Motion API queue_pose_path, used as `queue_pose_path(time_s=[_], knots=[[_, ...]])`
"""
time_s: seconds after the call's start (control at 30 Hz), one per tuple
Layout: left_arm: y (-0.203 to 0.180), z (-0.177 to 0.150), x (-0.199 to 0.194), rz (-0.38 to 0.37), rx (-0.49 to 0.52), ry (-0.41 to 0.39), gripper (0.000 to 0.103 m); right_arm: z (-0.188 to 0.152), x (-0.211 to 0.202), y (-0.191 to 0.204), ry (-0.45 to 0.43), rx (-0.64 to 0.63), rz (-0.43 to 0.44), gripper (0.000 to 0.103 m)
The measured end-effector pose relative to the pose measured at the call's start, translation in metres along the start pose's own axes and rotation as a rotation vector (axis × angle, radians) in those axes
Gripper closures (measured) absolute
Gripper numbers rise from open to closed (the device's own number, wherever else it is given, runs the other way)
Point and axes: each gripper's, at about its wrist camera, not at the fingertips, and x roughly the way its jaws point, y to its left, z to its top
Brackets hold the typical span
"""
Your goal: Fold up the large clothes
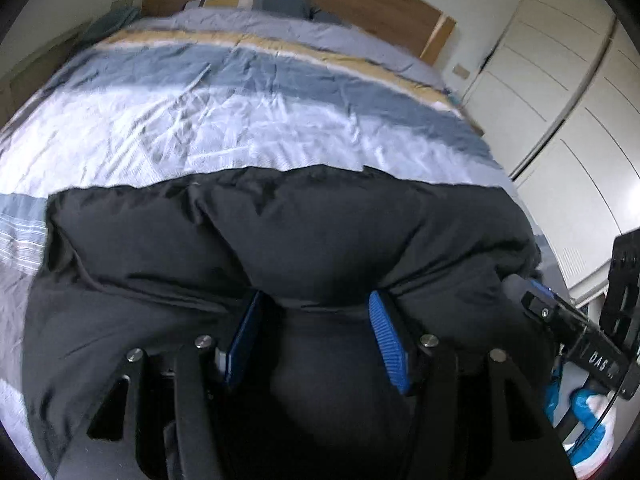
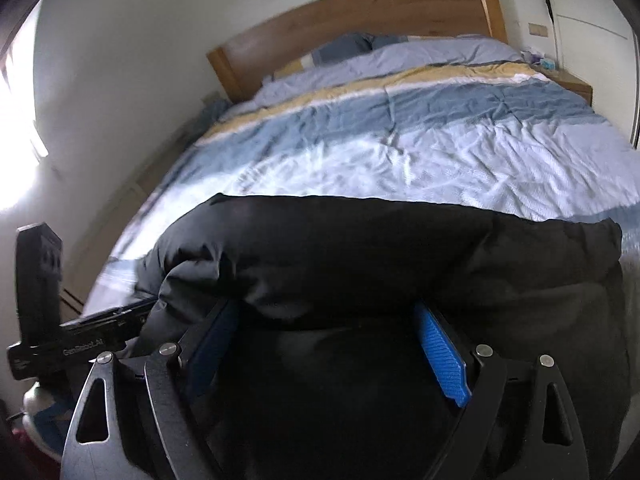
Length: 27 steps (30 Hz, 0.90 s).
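A striped blue duvet [image 1: 240, 112] covers the bed below a wooden headboard [image 2: 360, 12], beside white wardrobes [image 1: 560, 120].

Striped bed [image 1: 240, 120], wooden headboard [image 2: 360, 12], white wardrobe [image 1: 560, 120]

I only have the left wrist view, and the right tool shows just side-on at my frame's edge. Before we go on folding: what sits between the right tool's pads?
Observer: The right tool has its blue pads spread wide. The black jacket bulges into the gap between them, and I cannot tell whether it is clamped.
Operator: Understood. Where is the strong light on the bedding coming from?
Observer: From a bright window on the wall left of the bed, which is outside your view.
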Motion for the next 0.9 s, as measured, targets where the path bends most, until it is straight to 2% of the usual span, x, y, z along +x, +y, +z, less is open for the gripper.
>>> queue_pose_path(time_s=[0.1, 0.27, 0.33, 0.47, 0.57, 0.7, 0.77, 0.83, 0.9], knots=[[0.008, 0.012, 0.022, 0.005, -0.039, 0.022, 0.049, 0.007, 0.027, -0.018, 0.032, 0.028, -0.032, 0.015], [0.020, 0.029, 0.047, 0.024, -0.044, 0.074, 0.047, 0.018, 0.050, -0.043, 0.051, 0.092, -0.030, 0.015], [0.028, 0.035, 0.051, 0.021, -0.041, 0.088, 0.047, 0.022, 0.051, -0.057, 0.055, 0.117, -0.022, 0.019], [0.059, 0.039, 0.049, 0.053, -0.097, 0.100, 0.047, 0.021, 0.043, -0.105, 0.060, 0.165, -0.078, 0.027], [0.091, 0.039, 0.042, 0.122, -0.191, 0.111, 0.047, 0.015, 0.033, -0.135, 0.061, 0.198, -0.115, 0.030], [0.102, 0.035, 0.018, 0.252, -0.175, 0.074, 0.047, 0.015, 0.009, -0.151, 0.044, 0.209, -0.230, 0.028], [0.097, 0.029, 0.001, 0.264, -0.140, 0.042, 0.047, 0.014, -0.008, -0.147, 0.007, 0.198, -0.230, 0.025], [0.090, 0.022, -0.016, 0.234, -0.114, 0.002, 0.047, 0.013, -0.028, -0.134, -0.042, 0.175, -0.200, 0.019], [0.081, 0.013, -0.028, 0.201, -0.087, -0.025, 0.047, 0.009, -0.040, -0.118, -0.066, 0.149, -0.167, 0.017]])
